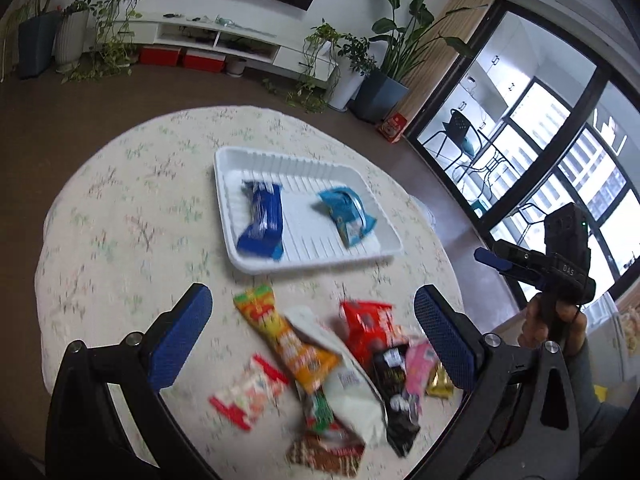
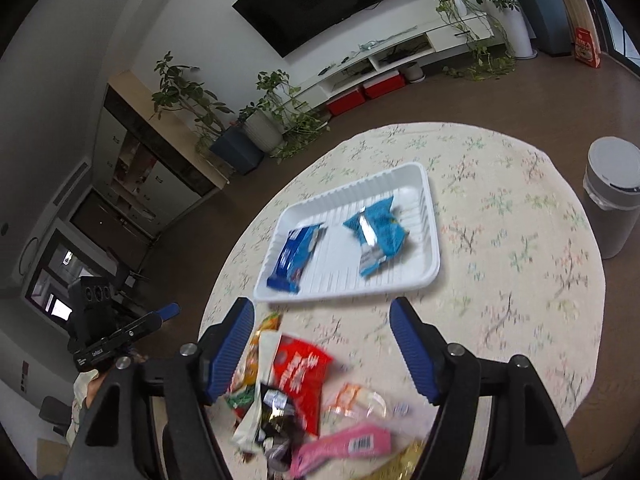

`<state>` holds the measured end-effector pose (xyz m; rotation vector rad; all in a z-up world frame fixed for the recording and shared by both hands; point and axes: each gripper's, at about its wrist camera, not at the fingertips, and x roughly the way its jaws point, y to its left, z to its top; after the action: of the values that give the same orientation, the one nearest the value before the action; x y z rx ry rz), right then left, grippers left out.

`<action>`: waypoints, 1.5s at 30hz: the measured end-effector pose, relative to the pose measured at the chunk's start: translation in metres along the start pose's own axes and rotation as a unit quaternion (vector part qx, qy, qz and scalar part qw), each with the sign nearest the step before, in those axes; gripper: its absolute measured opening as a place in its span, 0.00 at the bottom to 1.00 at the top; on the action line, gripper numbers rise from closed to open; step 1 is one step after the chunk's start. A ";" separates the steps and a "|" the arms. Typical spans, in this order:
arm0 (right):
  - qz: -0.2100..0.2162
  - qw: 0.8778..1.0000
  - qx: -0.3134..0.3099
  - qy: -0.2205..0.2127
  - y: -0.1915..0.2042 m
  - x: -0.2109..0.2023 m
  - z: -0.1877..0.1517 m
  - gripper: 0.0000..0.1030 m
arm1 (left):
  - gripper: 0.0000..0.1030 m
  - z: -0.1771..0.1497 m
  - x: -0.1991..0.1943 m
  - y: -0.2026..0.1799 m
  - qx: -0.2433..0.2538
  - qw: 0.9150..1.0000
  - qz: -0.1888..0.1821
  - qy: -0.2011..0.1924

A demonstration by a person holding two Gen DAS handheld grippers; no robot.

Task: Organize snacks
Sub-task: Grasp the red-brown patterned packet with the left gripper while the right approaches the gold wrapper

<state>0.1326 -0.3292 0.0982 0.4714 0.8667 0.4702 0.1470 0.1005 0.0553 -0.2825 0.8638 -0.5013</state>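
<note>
Snacks [image 1: 320, 376] heaped on bench; two sorted in tray [image 1: 224, 168]. Both grippers [image 1: 312, 336] [image 2: 322, 344] wide, empty, poised for picking.

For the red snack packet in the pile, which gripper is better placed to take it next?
Probably right: the right gripper is open with the red packet between its fingers; it lies off-centre before the open left gripper.

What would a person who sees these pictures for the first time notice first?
First, the white tray in the middle of the round table, with a dark blue packet and a light blue packet lying apart in it. Next, the colourful heap of snacks nearer the camera, with the open left gripper and right gripper over it.
</note>
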 end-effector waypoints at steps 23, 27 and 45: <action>-0.078 0.995 0.045 0.049 -0.001 -0.027 -0.153 0.71 | 0.98 -0.163 0.021 -0.075 0.021 0.997 0.046 0.063; -0.089 0.995 0.024 0.047 0.008 -0.025 -0.160 0.71 | 0.98 -0.171 0.031 -0.071 0.037 0.994 0.077 0.075; -0.073 0.994 -0.021 0.073 0.037 0.000 -0.176 0.70 | 0.82 -0.168 0.065 -0.048 0.061 0.987 0.102 0.109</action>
<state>-0.0168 -0.2650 0.0205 0.3363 1.0230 0.3913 0.0366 0.0195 -0.0711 -0.0255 1.0584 -0.3962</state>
